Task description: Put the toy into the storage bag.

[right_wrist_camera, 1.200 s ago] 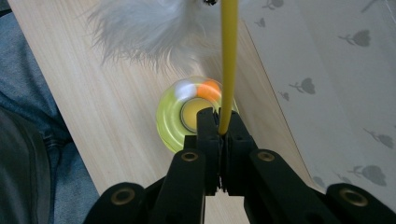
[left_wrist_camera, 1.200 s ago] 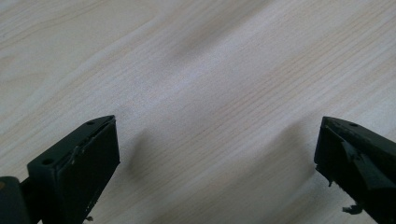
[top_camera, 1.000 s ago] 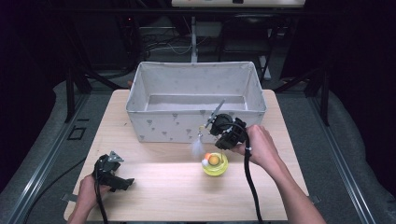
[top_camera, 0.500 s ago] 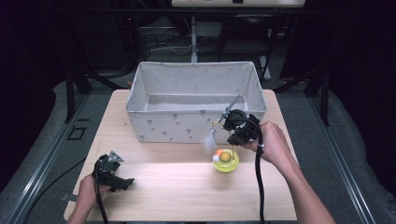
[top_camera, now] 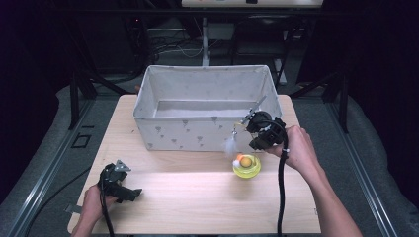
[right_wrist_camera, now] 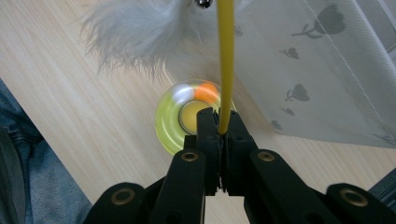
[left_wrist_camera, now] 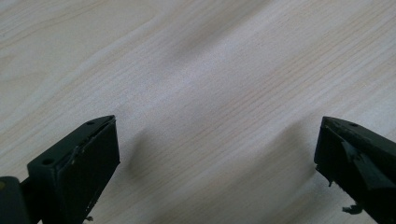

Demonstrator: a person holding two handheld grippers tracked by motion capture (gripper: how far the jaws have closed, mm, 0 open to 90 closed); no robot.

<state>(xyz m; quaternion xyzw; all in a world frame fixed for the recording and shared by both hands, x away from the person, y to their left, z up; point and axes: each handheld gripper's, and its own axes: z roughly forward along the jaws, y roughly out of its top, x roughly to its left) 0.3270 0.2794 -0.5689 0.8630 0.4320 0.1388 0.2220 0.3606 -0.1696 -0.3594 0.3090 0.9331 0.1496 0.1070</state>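
Right gripper (right_wrist_camera: 219, 122): jaws closed on the thin yellow wand (right_wrist_camera: 226, 60) of a cat teaser toy, pinching it near its lower end; in the high view it hangs just in front of the fabric bin (top_camera: 207, 74), at the bin's right front corner
Teaser toy: the wand runs up and away from the jaws, with a small bell and a grey feather tuft (right_wrist_camera: 135, 35) at the far end; in the high view the tuft (top_camera: 230, 146) dangles just in front of the bin's front wall
Yellow ring toy (top_camera: 246, 165): lies flat on the wooden table (top_camera: 197, 197) below the right gripper, with an orange ball and a white ball in its track; it is near the tuft but apart from it
Left gripper (left_wrist_camera: 215, 154): jaws wide apart with nothing between them, resting low over bare table at the near left, well apart from the work
Step in hand, as I judge it: carrying the teaser over the front wall into the bin
How to do it well: keep the pinch firm, since the wand is thin and could swivel; lift until the tuft clears the rim, because the soft wall may catch feathers; travel steadily so the tuft does not swing into the ring toy; release only once the whole wand is over the bin floor
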